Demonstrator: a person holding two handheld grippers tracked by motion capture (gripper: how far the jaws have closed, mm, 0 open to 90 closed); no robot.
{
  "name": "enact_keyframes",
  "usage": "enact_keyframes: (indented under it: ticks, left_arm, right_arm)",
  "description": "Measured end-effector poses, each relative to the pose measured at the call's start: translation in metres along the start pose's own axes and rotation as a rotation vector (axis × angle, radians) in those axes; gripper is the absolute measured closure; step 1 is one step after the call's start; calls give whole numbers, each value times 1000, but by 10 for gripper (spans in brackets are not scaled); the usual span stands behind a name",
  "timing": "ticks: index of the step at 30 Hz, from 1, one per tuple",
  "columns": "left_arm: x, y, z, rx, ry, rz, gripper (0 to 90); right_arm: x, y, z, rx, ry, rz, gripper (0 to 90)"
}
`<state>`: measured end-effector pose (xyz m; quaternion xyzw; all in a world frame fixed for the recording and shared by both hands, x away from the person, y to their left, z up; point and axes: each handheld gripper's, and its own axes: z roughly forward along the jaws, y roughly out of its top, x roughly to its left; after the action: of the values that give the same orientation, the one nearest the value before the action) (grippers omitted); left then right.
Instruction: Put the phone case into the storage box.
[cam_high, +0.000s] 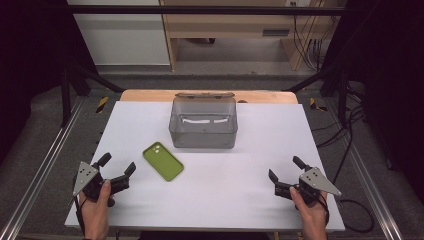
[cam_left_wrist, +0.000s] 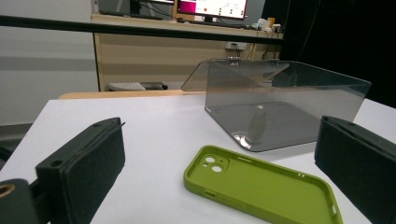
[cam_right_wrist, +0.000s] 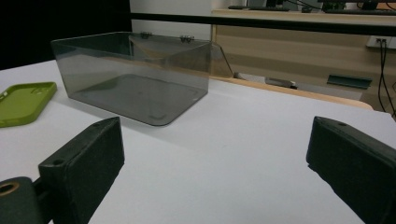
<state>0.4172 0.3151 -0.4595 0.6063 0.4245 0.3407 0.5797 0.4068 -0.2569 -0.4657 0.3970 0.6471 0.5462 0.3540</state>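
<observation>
Resting at the near edge of the table (cam_high: 215, 200), both grippers sat low with nothing in them. The left gripper (cam_high: 118, 169), at the near left corner, had its jaws spread wide and empty; seen along those jaws, the green case (cam_left_wrist: 261, 189) lay on the white surface just beyond them, not between the pads. The right gripper (cam_high: 285, 168), at the near right corner, was likewise wide open and empty, with bare table ahead of it.

The case (cam_high: 163, 160) lay flat with its hollow side up, left of centre, near the left gripper and well apart from the right one. Just beyond it, at mid-table, stood the smoky clear box (cam_high: 203, 125), its hinged lid (cam_high: 204, 95) thrown back toward the far edge and its inside empty.

Judged from this layout, the work had not begun: the case was untouched and outside the box. Grasping the case, carrying it over the near wall and setting it inside all remained to be done.
</observation>
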Motion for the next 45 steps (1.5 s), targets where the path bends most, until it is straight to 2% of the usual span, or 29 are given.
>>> enact_keyframes:
  ticks: [6, 16, 24, 27, 28, 29, 30, 31, 32, 33, 34, 36, 38, 40, 41, 42, 44, 45]
  left_arm:
    - [-1, 0, 2, 14, 6, 2, 16]
    - [-6, -2, 3, 38, -9, 17, 17]
    - [-9, -3, 6, 51, -13, 26, 16]
    - [-9, -3, 6, 50, -10, 27, 16]
    - [-9, -4, 6, 52, -8, 29, 16]
    - [-9, -4, 6, 54, -1, 34, 16]
    - [-9, -4, 6, 57, -1, 35, 16]
    - [-10, -4, 6, 57, 0, 34, 16]
    - [-11, -4, 6, 52, -10, 33, 16]
    - [-11, -4, 6, 52, -10, 33, 16]
    - [-11, -3, 6, 53, -12, 39, 16]
    - [-10, -3, 6, 52, -11, 38, 16]
    - [-10, -4, 6, 57, -10, 37, 16]
    - [-10, -3, 6, 53, -11, 36, 16]
    - [-11, -3, 6, 53, -13, 37, 16]
    - [-11, -3, 6, 53, -14, 39, 16]
    - [-12, -3, 6, 54, -15, 41, 16]
    - [-12, -3, 6, 54, -15, 40, 16]
  right_arm:
    - [0, -2, -1, 5, -13, 3, 42]
    - [2, -3, 0, 6, -20, 8, 38]
    - [7, -3, 1, 35, -11, 16, 41]
    - [13, -1, 3, 93, -7, 33, 44]
    - [13, -1, 3, 93, -7, 33, 44]
    - [20, -1, 6, 120, 21, 46, 41]
    - [25, 0, 8, 134, 41, 37, 40]
    - [25, 0, 8, 134, 41, 37, 40]
    - [38, 1, 14, 151, 102, 33, 40]
    - [38, 1, 14, 151, 102, 33, 40]
    - [44, 2, 18, 156, 135, 30, 40]
    - [61, 8, 26, 181, 198, 36, 40]
    - [83, 14, 39, 246, 261, -5, 42]
    - [95, 16, 47, 274, 295, -22, 43]
    - [95, 16, 47, 274, 295, -22, 43]
    - [105, 19, 55, 305, 309, -37, 50]
    - [108, 20, 59, 311, 316, -42, 51]
    - [115, 20, 64, 329, 329, -52, 51]
